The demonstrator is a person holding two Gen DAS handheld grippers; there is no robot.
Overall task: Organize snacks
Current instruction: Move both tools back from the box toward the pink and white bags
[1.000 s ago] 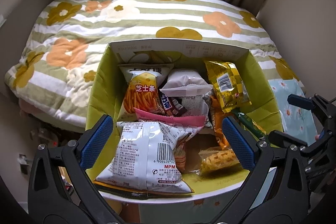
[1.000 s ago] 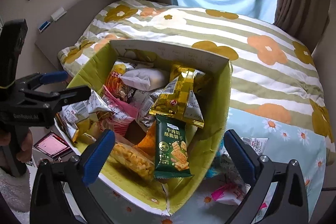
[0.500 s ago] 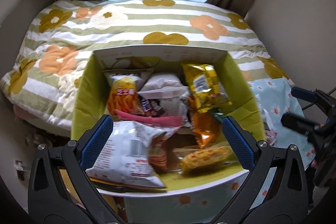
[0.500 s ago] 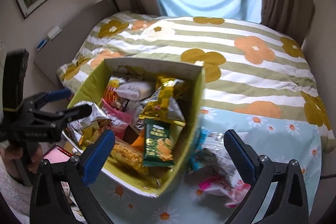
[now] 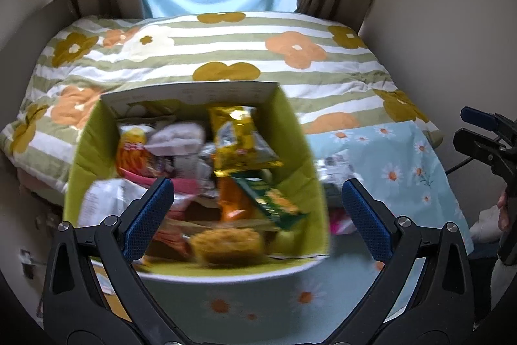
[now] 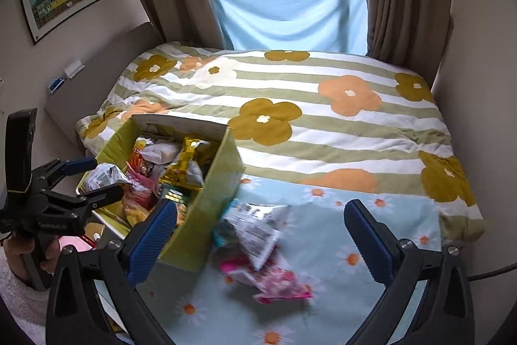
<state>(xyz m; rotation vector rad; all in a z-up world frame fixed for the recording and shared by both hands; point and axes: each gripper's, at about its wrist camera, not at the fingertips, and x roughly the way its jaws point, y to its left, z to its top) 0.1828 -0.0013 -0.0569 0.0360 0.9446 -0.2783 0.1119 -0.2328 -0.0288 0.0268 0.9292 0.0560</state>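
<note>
two grippers, both pulled back and up since a second ago; left gripper (image 5: 255,209) spread wide over green snack box (image 5: 294,131) on the bed, right gripper (image 6: 260,228) spread above loose white packet (image 6: 255,225) and pink packet (image 6: 274,277) on daisy cloth (image 6: 387,215) beside box. labels blurred, unreadable.

The box (image 6: 206,215) sits on the bed (image 6: 323,125) near its left edge, at the foot end, packed with snack packets (image 5: 239,144). Just right of it, on the cloth (image 6: 404,215), lie two or perhaps three loose packets (image 6: 258,228), blurred. My tongs, left (image 5: 255,214) and right (image 6: 258,241), hang before them.
</note>
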